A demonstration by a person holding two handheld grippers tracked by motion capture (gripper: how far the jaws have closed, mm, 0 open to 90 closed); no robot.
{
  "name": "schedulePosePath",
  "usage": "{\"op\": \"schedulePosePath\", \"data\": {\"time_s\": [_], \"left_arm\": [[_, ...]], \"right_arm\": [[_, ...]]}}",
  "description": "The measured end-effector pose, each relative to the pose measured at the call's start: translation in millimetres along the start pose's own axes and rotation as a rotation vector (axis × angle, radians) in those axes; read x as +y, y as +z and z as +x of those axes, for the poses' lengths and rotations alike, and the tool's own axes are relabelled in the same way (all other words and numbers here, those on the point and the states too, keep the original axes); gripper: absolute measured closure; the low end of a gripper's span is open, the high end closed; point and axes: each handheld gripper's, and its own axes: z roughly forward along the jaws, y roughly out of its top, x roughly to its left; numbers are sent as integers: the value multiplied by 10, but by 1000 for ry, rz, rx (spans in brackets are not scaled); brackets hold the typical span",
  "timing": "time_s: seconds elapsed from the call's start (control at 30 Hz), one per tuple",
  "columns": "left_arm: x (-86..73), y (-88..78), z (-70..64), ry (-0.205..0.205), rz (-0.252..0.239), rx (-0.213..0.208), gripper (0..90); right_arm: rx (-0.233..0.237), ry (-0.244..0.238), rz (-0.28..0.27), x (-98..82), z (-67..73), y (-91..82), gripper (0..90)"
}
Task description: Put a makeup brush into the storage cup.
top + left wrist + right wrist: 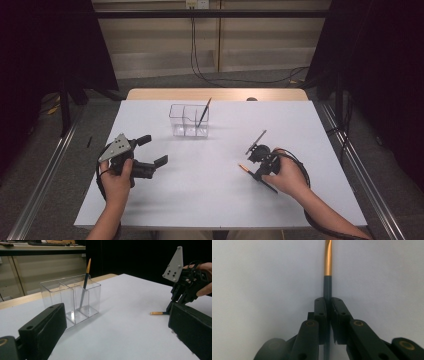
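Gold-tipped pencil (327, 282) clamped in right gripper (328, 305), low over white table (210, 180), right side.
Left gripper (152, 150) wide open, holding nothing; second pencil (203, 113) upright in clear divided holder (188, 121), far centre.

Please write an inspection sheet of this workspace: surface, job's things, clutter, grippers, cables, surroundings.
Surface: white rectangular table top, bare at the front.
Job's things: clear plastic two-compartment holder with one dark orange-tipped pencil leaning in its right compartment; a second dark orange-tipped pencil in the right gripper.
Clutter: nothing seen.
Grippers: left gripper jaws apart, empty; right gripper jaws closed on the second pencil.
Cables: black cables on the floor behind the table.
Surroundings: dark curtains on both sides.
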Motion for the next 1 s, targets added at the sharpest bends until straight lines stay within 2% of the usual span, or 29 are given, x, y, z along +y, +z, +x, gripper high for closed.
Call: {"op": "schedulePosePath", "data": {"time_s": [0.3, 0.53, 0.7, 0.73, 0.8, 1.0], "left_arm": [[0, 2, -4, 1, 1, -1, 17], [-2, 3, -6, -2, 1, -2, 17], [-1, 10, -9, 3, 4, -4, 17], [-1, 11, -11, 2, 4, -6, 17], [-2, 14, -14, 1, 5, -5, 16], [-3, 25, -20, -4, 1, -6, 17]], "right_arm": [[11, 5, -32, -40, -26, -4, 835], [35, 40, -96, -82, -53, -38, 835], [49, 63, -167, -104, -61, -73, 835], [49, 52, -188, -108, -66, -79, 835], [57, 61, -224, -114, -62, -104, 835], [83, 61, -370, -145, -55, -188, 835]]}}
